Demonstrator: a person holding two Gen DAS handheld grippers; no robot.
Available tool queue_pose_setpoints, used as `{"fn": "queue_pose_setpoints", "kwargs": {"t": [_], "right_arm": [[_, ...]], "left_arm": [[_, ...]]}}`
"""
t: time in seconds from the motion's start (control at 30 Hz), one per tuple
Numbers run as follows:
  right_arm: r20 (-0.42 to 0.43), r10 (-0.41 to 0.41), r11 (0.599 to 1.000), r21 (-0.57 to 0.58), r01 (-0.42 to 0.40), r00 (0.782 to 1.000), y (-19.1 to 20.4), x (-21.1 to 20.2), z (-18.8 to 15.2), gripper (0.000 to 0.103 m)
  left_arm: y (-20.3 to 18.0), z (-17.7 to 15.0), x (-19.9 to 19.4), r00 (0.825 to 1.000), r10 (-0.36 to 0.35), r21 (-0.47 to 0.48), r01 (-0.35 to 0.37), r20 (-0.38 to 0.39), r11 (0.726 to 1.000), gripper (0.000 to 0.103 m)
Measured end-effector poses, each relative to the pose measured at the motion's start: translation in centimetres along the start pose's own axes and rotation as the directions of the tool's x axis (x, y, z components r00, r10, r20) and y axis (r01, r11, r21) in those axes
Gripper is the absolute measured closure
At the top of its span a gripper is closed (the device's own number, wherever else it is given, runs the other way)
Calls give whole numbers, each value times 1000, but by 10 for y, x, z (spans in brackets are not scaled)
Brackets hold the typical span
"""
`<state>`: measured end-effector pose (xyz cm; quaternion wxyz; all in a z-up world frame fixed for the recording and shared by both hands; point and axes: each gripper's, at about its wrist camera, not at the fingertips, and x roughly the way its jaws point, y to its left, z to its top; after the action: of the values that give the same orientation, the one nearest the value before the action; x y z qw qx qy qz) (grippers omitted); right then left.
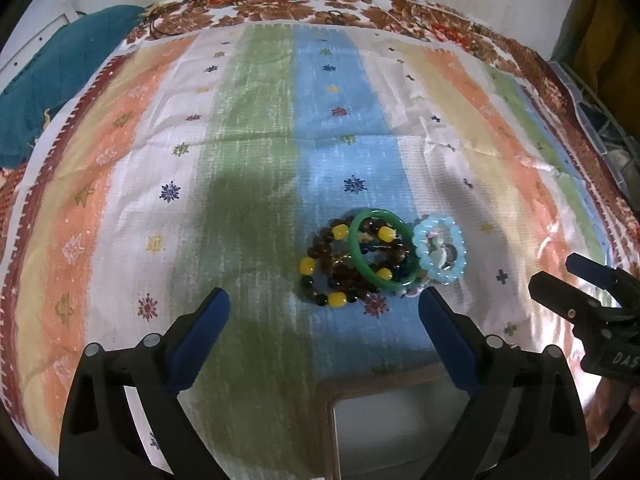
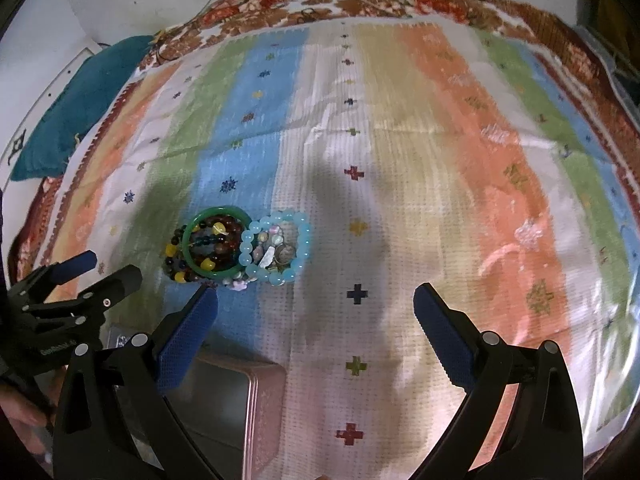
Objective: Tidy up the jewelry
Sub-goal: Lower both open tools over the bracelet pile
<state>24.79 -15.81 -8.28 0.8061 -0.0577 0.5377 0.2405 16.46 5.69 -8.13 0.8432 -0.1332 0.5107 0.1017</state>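
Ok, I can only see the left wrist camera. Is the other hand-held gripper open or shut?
Observer: Open. The right hand-held gripper has its blue fingers spread wide, with nothing between them.
Operator: And what's that frame thing at the bottom of my picture?
Observer: It's a box. The right wrist camera shows its pink side wall, which your view misses.
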Motion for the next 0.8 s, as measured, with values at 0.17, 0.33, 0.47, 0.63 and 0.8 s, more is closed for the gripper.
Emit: {"fn": "queue_pose_setpoints", "kwargs": {"t": [0.17, 0.33, 0.47, 0.63, 0.8], "right_arm": [[-5, -4, 1000, 6, 4, 1000, 0, 8, 6, 3], [-18, -11, 1000, 19, 11, 1000, -4, 18, 11, 3], [-28, -31, 999, 24, 32, 999, -4, 28, 16, 3], [-33, -46, 999, 14, 47, 998, -2, 40, 23, 4], [-49, -50, 999, 7, 50, 998, 1, 50, 26, 4]], "left_arm": [[2, 1, 9, 999, -39, -15, 39, -20, 999, 16], [1, 4, 17, 999, -37, -17, 37, -31, 999, 19], [2, 7, 27, 997, -46, -36, 44, -56, 998, 31], [3, 9, 36, 996, -47, -52, 43, -74, 998, 33], [1, 13, 38, 996, -63, -47, 60, -65, 997, 33]]}}
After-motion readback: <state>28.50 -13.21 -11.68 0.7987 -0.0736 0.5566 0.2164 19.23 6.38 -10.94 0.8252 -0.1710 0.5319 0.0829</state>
